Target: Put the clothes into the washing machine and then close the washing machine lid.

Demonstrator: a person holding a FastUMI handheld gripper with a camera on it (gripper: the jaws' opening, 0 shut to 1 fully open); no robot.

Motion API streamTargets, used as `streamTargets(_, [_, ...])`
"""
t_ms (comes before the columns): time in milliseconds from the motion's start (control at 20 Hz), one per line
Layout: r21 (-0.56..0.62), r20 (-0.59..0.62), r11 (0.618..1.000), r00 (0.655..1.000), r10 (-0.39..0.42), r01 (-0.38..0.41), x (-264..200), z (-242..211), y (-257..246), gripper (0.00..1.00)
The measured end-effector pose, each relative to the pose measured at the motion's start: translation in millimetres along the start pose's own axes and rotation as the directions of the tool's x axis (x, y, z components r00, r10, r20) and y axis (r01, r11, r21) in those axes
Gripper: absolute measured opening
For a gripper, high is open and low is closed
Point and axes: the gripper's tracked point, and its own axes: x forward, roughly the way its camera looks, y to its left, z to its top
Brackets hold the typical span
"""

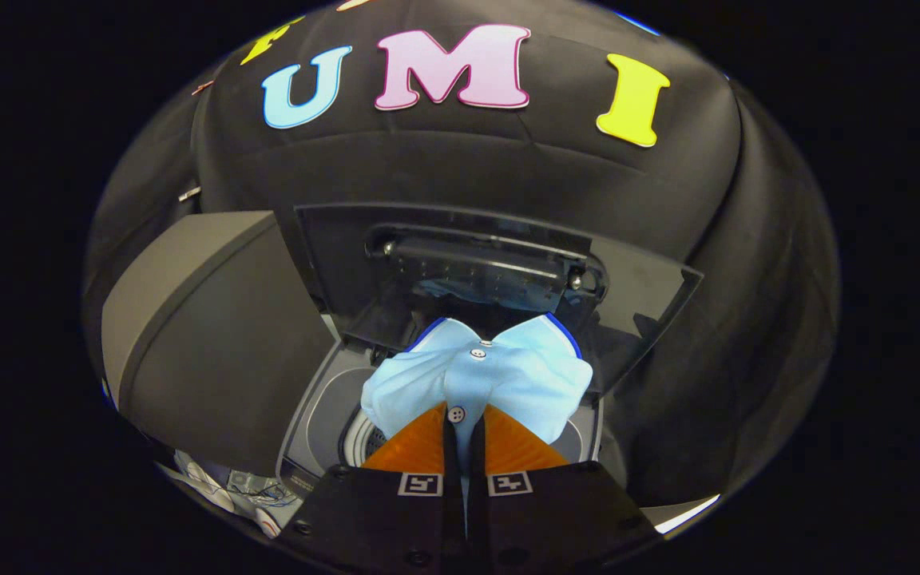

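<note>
My gripper [460, 419] is shut on a light blue shirt [508, 375] with white buttons and a dark blue collar edge. The orange fingers [416, 443] pinch its button placket, and the cloth bunches out just ahead of them. The shirt hangs over the open top of the washing machine [324, 399], whose grey inner rim and part of the drum [368, 439] show below it on the left. The machine's dark glass lid [396, 271] stands raised behind the shirt, leaning back against the black wall.
A large dark grey box-like body [204, 335] stands close on the left of the machine's opening. Some white and blue items [244, 487] lie low down at the left of the fingers.
</note>
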Motion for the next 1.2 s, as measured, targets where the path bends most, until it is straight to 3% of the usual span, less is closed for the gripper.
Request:
streamTargets(550, [-0.056,-0.146,0.998,0.989,-0.030,0.022,55.4,-56.4,15.3,0.06])
streamTargets(850, [-0.152,-0.179,0.988,0.982,-0.061,0.033,83.2,-87.3,21.8,0.06])
streamTargets(1200, [-0.183,-0.223,0.983,0.972,-0.068,0.027,94.9,-115.6,27.0,0.06])
